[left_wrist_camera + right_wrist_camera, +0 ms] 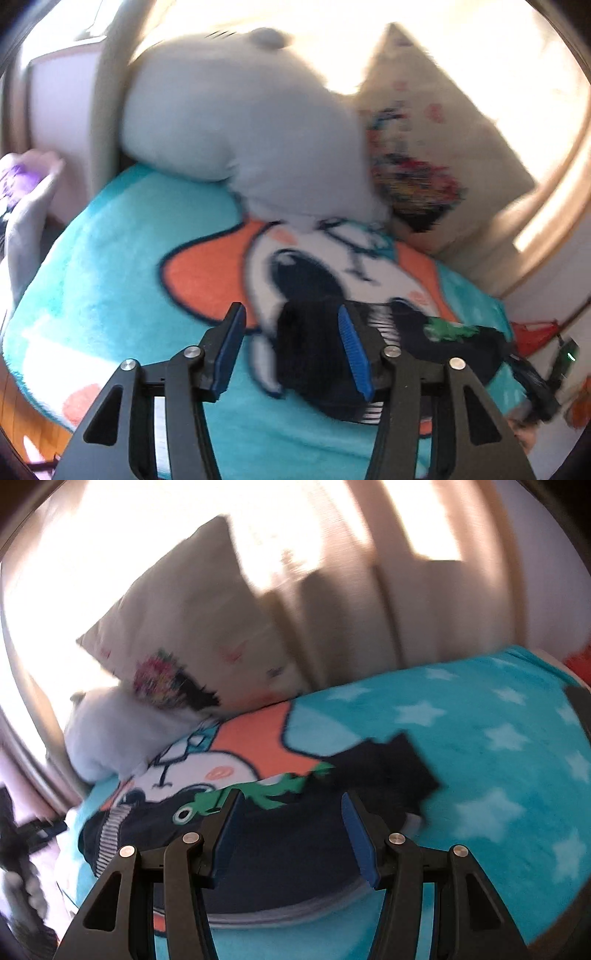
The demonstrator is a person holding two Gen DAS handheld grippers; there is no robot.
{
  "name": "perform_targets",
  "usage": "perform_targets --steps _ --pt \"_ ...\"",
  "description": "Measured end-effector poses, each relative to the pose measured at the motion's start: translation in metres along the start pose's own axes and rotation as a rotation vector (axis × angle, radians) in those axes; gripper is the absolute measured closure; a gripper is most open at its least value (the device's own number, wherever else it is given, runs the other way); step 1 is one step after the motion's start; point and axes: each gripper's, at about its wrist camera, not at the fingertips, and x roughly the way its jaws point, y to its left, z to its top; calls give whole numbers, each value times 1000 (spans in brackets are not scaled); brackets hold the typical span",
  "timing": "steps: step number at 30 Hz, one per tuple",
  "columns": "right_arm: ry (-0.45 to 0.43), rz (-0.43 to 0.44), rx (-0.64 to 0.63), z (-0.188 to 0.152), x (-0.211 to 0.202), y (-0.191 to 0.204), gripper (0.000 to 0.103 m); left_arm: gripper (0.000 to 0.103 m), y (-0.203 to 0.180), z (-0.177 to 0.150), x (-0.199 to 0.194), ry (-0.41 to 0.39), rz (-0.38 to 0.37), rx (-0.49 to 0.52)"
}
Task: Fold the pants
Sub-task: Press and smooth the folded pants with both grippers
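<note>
Dark navy cloth, soft and limp, makes up the pants (295, 834), which lie on the bed over a turquoise fleece blanket (498, 738) printed with white stars and a cartoon dog. They sit toward the near edge of the bed, well short of the cream pillow (177, 627) and the grey plush cushion (240, 110) propped at the head end. A green frog print (258, 794) shows on the fabric, and a striped ribbed band (110, 834) marks one end, probably the waistband or a cuff; motion blur leaves that unsettled.

The left tongs (291, 350) stand wide and hold nothing, hanging over a bunched dark end of the pants (314, 362) beside the striped band. The right tongs (291, 834) are also spread wide and empty, poised above the broad middle of the garment.

As a judgement, this cloth is light and will drape and slump the moment it is lifted, with no stiffness to keep a crease on its own. The fleece beneath looks grippy, so dragging may bunch both layers. The sensible places to pinch are the corners of the ribbed band and the leg hems, taking the pants alone and not the blanket. A shallow pinch could let the fabric slip free.
</note>
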Motion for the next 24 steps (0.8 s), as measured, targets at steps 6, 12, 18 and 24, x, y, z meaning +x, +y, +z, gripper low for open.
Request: perform_targets --steps 6,12,18,24 --pt "51 -24 88 11 39 -21 44 39 -75 -11 48 44 -71 192" --pt "39 45 314 8 45 -91 45 39 -57 -29 106 117 48 154" --pt "10 241 548 2 52 -133 47 39 -62 -33 105 84 70 191" --pt "-4 163 408 10 27 -102 42 39 -82 -36 74 45 157 234"
